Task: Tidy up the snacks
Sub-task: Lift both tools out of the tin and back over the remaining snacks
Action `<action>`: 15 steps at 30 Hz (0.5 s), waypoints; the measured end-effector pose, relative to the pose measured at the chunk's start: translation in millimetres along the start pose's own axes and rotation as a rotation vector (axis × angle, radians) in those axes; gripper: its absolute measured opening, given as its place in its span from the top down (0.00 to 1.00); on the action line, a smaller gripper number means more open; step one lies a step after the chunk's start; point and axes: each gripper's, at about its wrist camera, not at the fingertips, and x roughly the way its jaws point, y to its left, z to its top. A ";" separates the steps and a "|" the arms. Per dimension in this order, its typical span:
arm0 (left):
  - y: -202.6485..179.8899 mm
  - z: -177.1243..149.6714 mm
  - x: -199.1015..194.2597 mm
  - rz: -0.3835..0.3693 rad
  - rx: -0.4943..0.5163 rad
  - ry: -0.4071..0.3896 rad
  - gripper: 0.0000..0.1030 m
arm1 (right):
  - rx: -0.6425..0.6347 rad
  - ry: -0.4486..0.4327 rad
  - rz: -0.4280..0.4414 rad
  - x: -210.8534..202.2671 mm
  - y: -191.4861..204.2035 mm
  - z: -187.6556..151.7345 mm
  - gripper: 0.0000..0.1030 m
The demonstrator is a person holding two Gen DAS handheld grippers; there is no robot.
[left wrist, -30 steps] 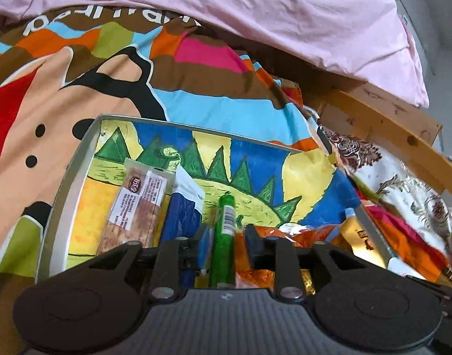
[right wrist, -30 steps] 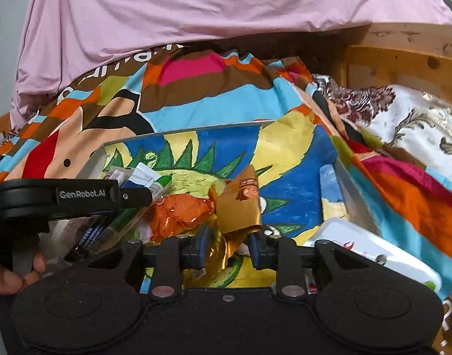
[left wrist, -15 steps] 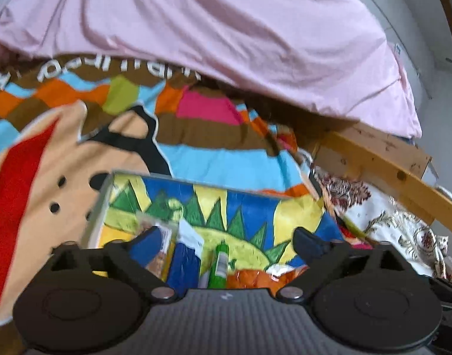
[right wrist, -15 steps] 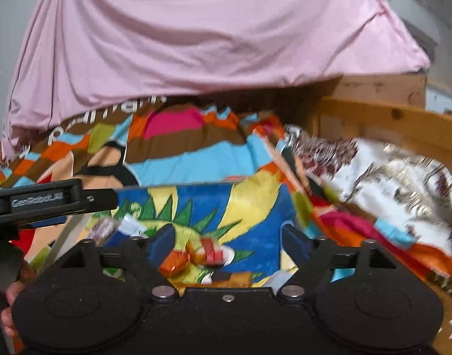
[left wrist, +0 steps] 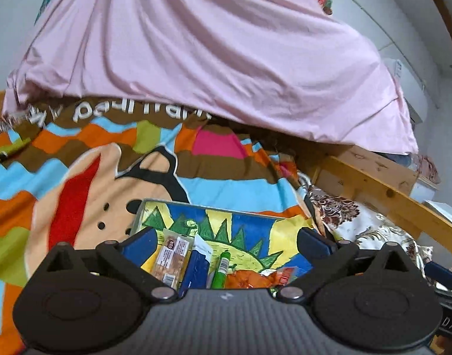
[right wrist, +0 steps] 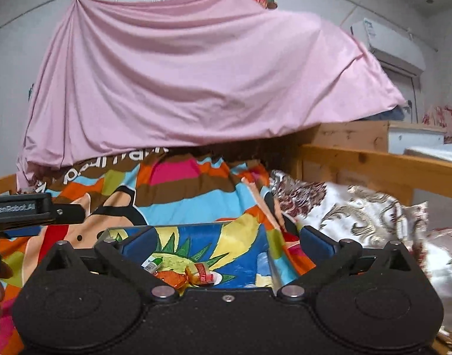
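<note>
A shallow tray (left wrist: 249, 222) with a painted dinosaur picture lies on the bed and holds snacks. In the left wrist view a clear cracker pack (left wrist: 171, 256), a blue packet (left wrist: 195, 269), a green stick (left wrist: 221, 269) and an orange wrapper (left wrist: 246, 279) lie in it. My left gripper (left wrist: 226, 241) is open and empty, raised above the tray's near side. My right gripper (right wrist: 226, 241) is open and empty above the tray (right wrist: 243, 245). Its view shows the green stick (right wrist: 152, 263), orange wrapper (right wrist: 169, 278) and a gold-red candy (right wrist: 201, 272).
A colourful striped blanket (left wrist: 78, 183) covers the bed. A pink sheet (right wrist: 196, 88) hangs behind. A wooden bed rail (right wrist: 374, 162) and a floral pillow (right wrist: 359, 213) are at the right. The left gripper's body (right wrist: 22, 210) shows at the left of the right wrist view.
Both grippers opened, letting go of the green stick and the gold wrapper, and drew up and back from the tray. The snacks now lie in the tray.
</note>
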 end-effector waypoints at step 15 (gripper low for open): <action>-17.2 -49.2 -118.0 0.129 0.064 -0.029 0.00 | 0.012 0.033 -0.002 -114.4 -21.0 -13.7 0.01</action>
